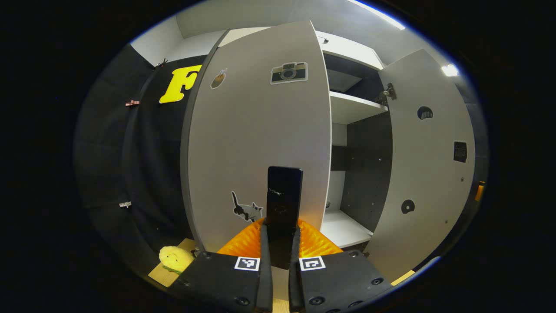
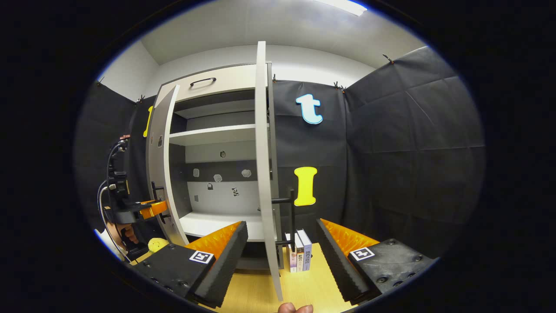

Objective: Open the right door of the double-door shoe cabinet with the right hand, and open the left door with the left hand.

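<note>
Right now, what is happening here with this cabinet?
A person works a gripper in each hand at a shoe cabinet. The left gripper is shut on the black handle of the left door, which is swung out. The right gripper is open, its fingers either side of the right door, also open.

Black cloth walls (image 2: 404,130), white ceiling (image 2: 278,26), ceiling light strip (image 2: 343,6), wooden tabletop (image 2: 304,282)
</note>
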`<state>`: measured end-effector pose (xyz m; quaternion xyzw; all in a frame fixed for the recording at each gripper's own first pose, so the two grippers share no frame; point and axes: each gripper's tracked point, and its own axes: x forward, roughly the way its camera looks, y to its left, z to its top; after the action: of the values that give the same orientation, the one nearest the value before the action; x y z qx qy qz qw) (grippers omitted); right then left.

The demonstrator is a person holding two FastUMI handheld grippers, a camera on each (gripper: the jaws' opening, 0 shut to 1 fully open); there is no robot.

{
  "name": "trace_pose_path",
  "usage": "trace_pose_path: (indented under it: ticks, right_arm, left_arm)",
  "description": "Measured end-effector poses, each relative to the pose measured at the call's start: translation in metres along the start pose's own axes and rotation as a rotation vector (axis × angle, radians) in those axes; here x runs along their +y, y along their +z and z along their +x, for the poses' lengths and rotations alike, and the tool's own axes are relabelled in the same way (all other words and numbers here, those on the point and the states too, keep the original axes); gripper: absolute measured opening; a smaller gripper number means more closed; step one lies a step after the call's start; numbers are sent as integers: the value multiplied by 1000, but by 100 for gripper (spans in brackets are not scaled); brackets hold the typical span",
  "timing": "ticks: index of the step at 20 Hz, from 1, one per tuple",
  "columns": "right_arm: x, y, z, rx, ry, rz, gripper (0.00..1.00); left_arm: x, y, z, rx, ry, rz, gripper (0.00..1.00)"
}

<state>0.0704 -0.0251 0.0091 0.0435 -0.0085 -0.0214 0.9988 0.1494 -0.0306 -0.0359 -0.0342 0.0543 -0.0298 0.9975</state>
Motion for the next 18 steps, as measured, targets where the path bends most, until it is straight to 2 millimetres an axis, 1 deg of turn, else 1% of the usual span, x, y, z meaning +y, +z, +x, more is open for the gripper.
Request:
trace_pose_path:
  ticks: [2,4,10,15,18]
  right_arm:
    - [10,0,-3,-8,2,-1,98]
    - [19,1,-5,-12,4,0,98]
    - [44,3,-9,-19,12,2,98]
    - [64,0,-8,-18,32,-6,98]
    - [76,-2,-7,-12,50,-1,98]
  left_arm:
    - [8,-1,-16,-1,-8,0,19]
    - [14,-1,-24,-2,-17,-1,19]
    - [41,-2,-54,-5,-21,-14,19]
    - [65,-2,-73,-7,-14,-22,19]
    - [79,-2,-81,-9,-11,-22,18]
